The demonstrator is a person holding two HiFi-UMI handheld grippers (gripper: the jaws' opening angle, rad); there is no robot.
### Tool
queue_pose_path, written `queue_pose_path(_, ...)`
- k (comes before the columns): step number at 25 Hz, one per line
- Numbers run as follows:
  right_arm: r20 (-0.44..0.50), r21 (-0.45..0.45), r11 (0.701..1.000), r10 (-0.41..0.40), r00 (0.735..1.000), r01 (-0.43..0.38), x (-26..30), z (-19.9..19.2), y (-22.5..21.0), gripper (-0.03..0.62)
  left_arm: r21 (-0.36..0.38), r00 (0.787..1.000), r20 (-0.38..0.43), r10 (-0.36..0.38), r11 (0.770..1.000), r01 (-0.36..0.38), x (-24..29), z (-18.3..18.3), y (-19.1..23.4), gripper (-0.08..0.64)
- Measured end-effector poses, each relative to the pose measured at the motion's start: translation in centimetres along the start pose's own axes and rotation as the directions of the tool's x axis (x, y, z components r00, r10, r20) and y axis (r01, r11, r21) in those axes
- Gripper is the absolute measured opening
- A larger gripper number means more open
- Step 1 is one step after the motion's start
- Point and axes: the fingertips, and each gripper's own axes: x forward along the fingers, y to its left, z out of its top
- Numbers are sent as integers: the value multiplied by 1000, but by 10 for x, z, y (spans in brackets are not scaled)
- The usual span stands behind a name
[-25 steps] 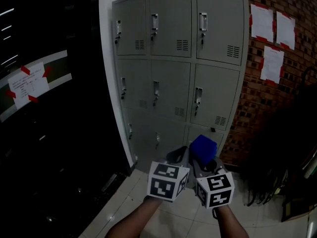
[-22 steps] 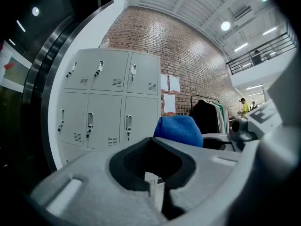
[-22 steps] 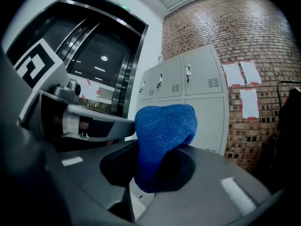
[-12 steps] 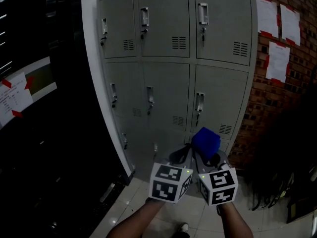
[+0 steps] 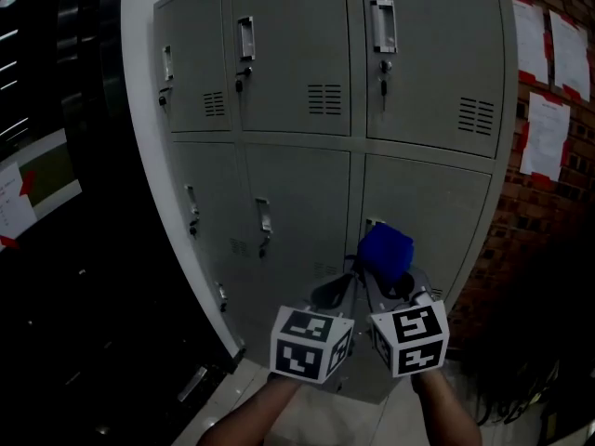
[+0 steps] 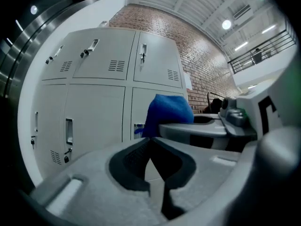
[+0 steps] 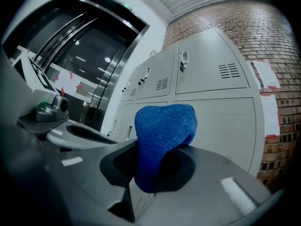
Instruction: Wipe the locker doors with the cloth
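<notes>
While the right gripper grasps it in its jaws, the blue knitted cloth is held near the grey metal locker doors.
Left gripper alongside: jaws clenched together, nothing between. Red brick wall at right.

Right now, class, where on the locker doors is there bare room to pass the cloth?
Bare: middle-right door's panel right of the cloth; top-right door between handle and vent. Crowded: handles and locks along each door's left edge.
</notes>
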Motion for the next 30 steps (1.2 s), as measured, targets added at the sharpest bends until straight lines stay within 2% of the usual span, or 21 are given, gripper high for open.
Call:
queue_pose_path(9, 66, -67, 997, 45, 997, -40, 79, 52, -45, 69, -5, 1000, 7, 20, 1000, -20, 62, 16, 35, 2)
queue_pose_path(13, 76, -77, 997, 22, 997, -16, 100, 66, -53, 69, -6, 1000, 15, -19, 1000, 19, 75, 19, 42, 1)
queue_pose_path(21, 64, -73, 992, -99, 993, 104, 99, 67, -79, 69, 3, 990, 21, -137, 991, 137, 97, 25, 45, 2)
queue_pose_path(30, 53, -79, 950, -299, 953, 302, 46, 58, -142, 69, 11, 963, 18, -268, 963, 268, 120, 23, 15, 1)
